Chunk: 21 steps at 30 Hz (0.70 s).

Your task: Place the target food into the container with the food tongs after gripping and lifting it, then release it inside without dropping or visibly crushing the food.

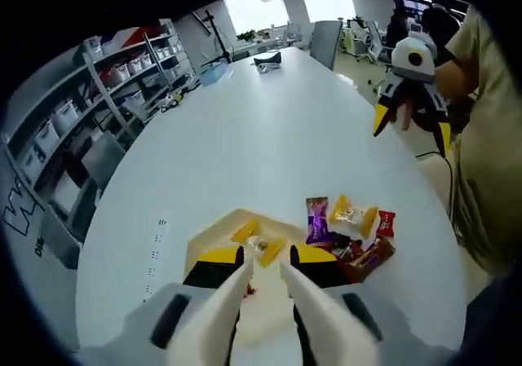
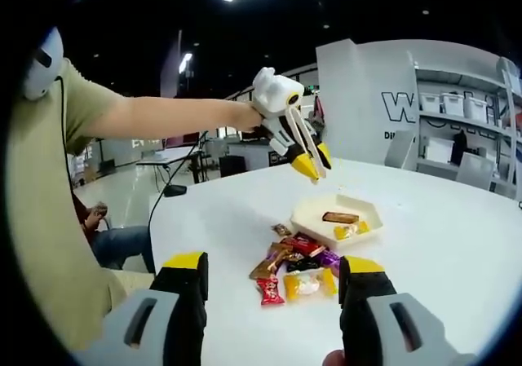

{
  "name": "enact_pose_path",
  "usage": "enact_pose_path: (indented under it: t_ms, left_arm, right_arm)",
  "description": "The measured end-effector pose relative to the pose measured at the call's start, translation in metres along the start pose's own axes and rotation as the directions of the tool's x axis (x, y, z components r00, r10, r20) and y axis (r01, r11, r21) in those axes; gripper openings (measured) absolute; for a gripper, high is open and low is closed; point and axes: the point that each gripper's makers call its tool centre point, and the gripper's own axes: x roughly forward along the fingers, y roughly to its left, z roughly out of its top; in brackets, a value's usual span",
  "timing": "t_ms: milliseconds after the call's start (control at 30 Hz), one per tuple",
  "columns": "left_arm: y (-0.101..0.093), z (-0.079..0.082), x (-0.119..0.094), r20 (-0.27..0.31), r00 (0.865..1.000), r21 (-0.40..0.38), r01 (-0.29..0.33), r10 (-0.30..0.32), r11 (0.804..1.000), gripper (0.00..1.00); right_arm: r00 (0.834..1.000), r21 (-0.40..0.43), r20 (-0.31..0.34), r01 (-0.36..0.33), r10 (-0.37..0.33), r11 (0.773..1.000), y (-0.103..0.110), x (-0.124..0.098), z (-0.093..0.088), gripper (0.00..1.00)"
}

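A cream tray [image 1: 214,234] [image 2: 314,211] lies on the white table, with yellow sweets [image 1: 247,232] and a brown bar [image 2: 340,218] in it. Beside it is a heap of wrapped sweets [image 1: 352,237] [image 2: 295,266]. My left gripper [image 1: 267,260] hangs above the tray's near side, jaws a little apart and empty; from the other side I see this left gripper [image 2: 315,162] raised over the tray in a person's hand. My right gripper [image 2: 273,264] is wide open and empty, near the table edge in front of the heap. That right gripper [image 1: 412,128] is lifted well off the table.
The long white table [image 1: 269,130] stretches far beyond the tray. Shelves with bins [image 1: 122,72] stand along one side. The person's body in a tan shirt [image 1: 481,162] [image 2: 49,219] is at the table edge beside the heap. A small dark object [image 1: 267,60] lies at the far end.
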Motion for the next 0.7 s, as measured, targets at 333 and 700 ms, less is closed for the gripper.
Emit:
enact_pose_path:
  t_ms: [333, 700]
  left_arm:
    - [-0.034, 0.001, -0.001, 0.010, 0.998, 0.106, 0.063, -0.065, 0.992, 0.22]
    - [-0.080, 0.013, -0.002, 0.029, 0.983, 0.275, 0.168, -0.183, 0.947, 0.21]
  right_arm:
    - [1.000, 0.002, -0.002, -0.001, 0.001, 1.000, 0.001, 0.001, -0.002, 0.63]
    - [1.000, 0.003, -0.003, -0.003, 0.003, 1.000, 0.002, 0.002, -0.002, 0.63]
